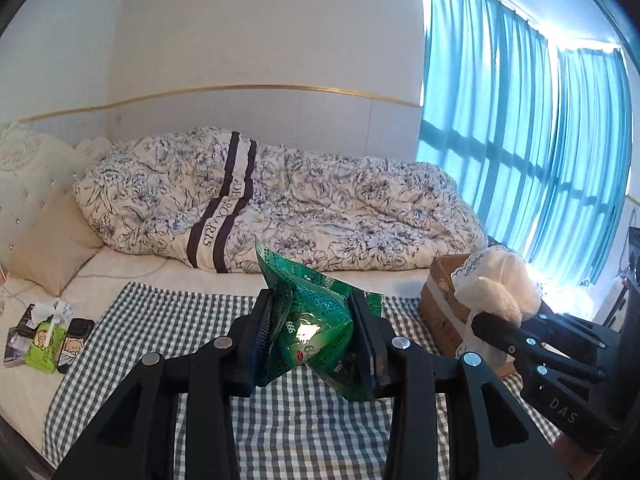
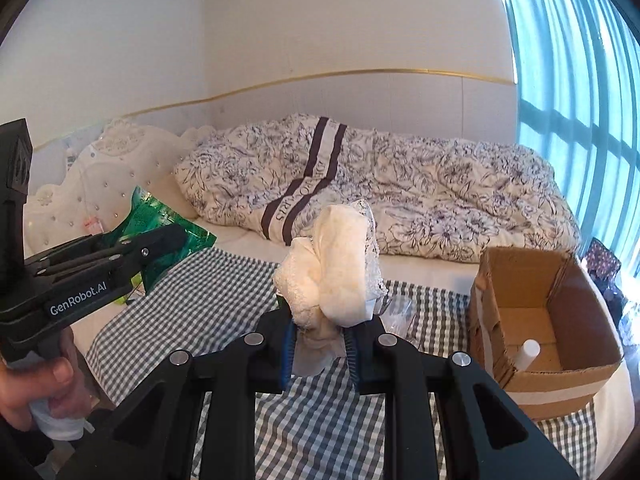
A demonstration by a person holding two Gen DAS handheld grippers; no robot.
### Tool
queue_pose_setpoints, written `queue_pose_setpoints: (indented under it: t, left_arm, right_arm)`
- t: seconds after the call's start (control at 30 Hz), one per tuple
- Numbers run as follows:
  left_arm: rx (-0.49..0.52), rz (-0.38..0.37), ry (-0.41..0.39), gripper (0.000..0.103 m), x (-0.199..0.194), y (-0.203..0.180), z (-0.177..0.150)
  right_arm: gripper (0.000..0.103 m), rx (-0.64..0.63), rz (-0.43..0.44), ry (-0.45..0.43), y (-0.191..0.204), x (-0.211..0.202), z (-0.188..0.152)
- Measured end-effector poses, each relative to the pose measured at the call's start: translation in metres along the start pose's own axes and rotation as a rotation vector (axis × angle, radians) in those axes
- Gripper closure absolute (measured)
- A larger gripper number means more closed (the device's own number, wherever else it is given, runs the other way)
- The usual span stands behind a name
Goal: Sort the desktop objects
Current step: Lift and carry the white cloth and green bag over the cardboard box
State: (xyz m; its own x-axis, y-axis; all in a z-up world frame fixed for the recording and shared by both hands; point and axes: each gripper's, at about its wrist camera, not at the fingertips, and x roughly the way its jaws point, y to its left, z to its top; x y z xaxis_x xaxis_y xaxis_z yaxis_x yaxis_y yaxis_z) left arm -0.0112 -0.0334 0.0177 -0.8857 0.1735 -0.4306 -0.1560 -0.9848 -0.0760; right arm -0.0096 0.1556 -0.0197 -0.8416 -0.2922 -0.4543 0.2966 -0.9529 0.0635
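Green packet [image 1: 316, 320], cream cloth [image 2: 340, 276] (both gripped)

Daylight's coming in through the teal curtains [image 1: 520, 152] on the right side, and the window behind them is pretty blown out near the bottom. The room is bright enough overall, with soft shadows and nothing harsh. There's a hot glare spot on the green foil packet [image 1: 308, 332]. Heavy fisheye bend shows in both views, with black vignette corners. Stuff near the rims looks smeared, possibly just the lens.
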Motion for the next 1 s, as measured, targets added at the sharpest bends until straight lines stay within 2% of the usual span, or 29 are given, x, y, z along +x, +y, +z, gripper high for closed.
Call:
queue_pose_setpoints:
  t: [0.23, 0.6, 1.0]
  left_arm:
    - [0.008, -0.013, -0.021, 0.065, -0.007, -0.014, 0.002]
    - [0.011, -0.038, -0.021, 0.065, 0.004, -0.041, 0.008]
    - [0.032, -0.102, -0.031, 0.065, 0.021, -0.091, 0.017]
  right_arm:
    - [0.083, 0.002, -0.027, -0.024, -0.01, -0.014, 0.002]
    - [0.083, 0.015, -0.076, -0.047, -0.042, -0.031, 0.006]
    - [0.083, 0.048, -0.177, -0.067, -0.104, -0.058, 0.011]
